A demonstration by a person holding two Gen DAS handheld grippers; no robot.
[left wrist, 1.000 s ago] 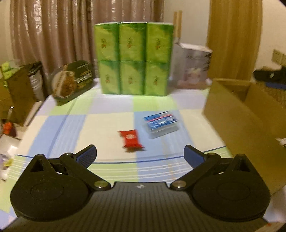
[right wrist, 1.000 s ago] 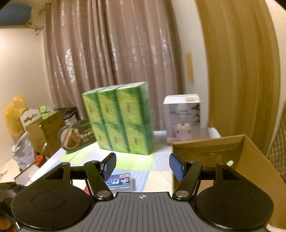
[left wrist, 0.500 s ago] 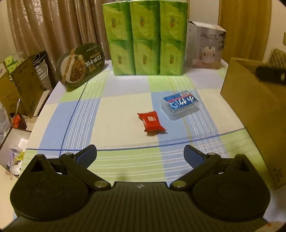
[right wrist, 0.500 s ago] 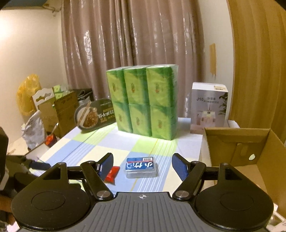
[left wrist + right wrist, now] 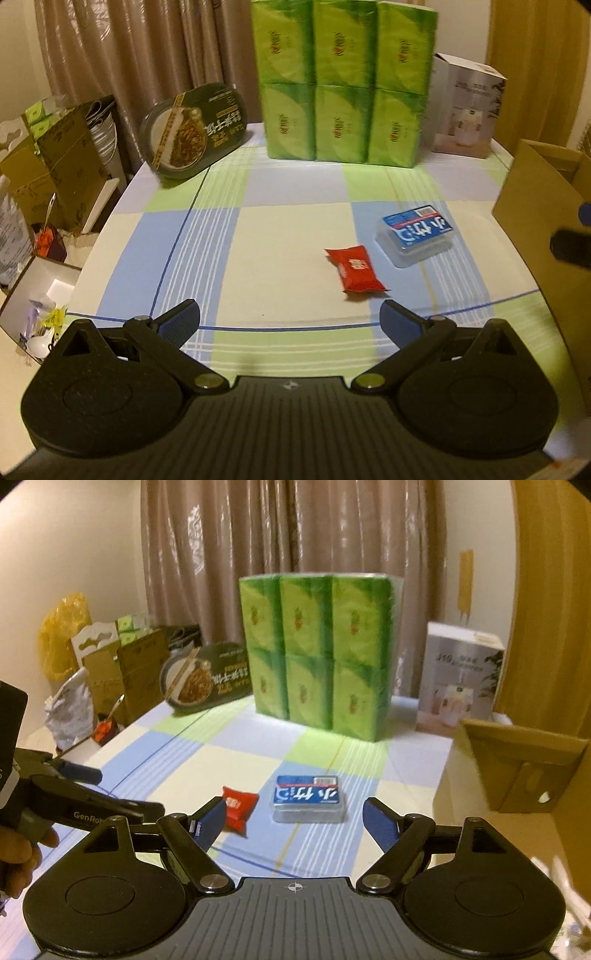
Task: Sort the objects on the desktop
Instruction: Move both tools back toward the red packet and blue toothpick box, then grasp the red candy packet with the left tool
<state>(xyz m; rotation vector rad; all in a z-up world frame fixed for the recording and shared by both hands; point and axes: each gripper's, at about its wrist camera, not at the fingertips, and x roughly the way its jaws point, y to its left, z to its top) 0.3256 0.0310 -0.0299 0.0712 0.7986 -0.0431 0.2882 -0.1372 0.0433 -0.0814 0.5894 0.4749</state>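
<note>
Left hand-held gripper (image 5: 83,775) arm reads "GenRo", rest hidden. White box (image 5: 461,683) marked "J10". Other print unreadable.

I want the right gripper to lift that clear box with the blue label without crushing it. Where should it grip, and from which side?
Judging by its pose, come from above. The clear box lies flat, long side across the right gripper, whose jaws stand open. Turn the wrist and close on the two long walls below the lid. The red packet lies apart on its left.
</note>
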